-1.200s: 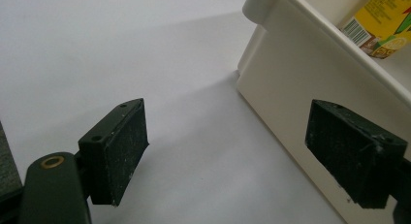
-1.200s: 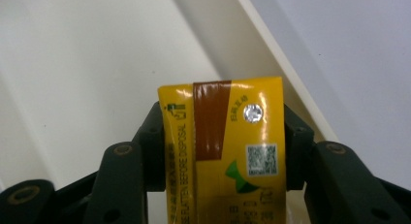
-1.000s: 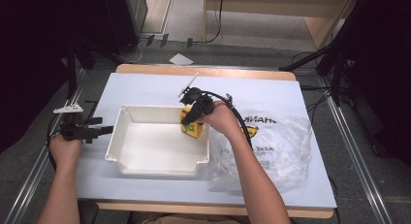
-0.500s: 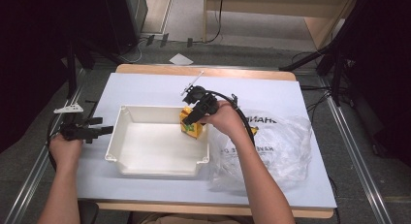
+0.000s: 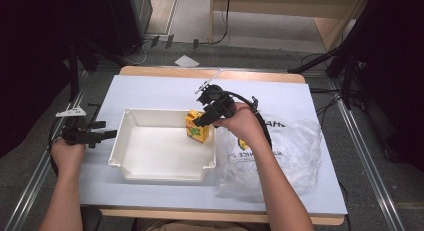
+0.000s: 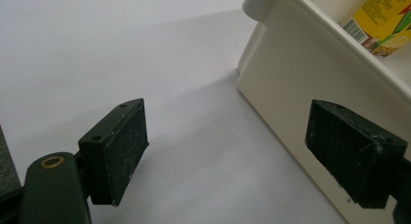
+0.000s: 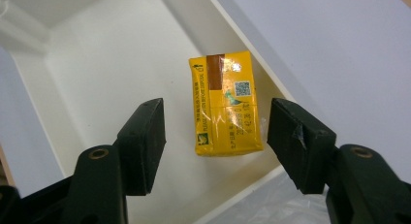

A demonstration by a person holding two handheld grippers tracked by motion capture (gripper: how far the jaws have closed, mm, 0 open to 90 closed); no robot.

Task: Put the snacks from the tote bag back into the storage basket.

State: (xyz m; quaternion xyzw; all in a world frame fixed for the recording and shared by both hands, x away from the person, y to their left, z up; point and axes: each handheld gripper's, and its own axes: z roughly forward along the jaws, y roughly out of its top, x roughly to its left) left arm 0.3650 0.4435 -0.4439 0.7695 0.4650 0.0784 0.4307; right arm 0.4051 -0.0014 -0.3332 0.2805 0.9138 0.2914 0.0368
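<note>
A yellow drink carton [image 5: 196,131] stands in the far right corner of the white tray [image 5: 150,153]. My right gripper [image 5: 201,121] hovers just above it, and its jaws have just been opening. In the right gripper view the carton [image 7: 225,105] lies on the tray floor [image 7: 97,64] below the gap, and neither pad touches it. My left gripper [image 5: 106,135] rests open on the table beside the tray's left wall. In the left gripper view its pads [image 6: 121,146] stand wide apart, nothing is between them, and the tray wall [image 6: 300,73] is close to the right one.
A crumpled clear plastic bag [image 5: 285,151] with printed lettering lies on the table right of the tray, under my right forearm. The pale blue table top [image 5: 150,93] is bare behind the tray. Cables trail from both grippers.
My right gripper has risen and drawn back from the carton with its jaws wider apart. The carton stays in the tray corner. The left gripper has kept still.
</note>
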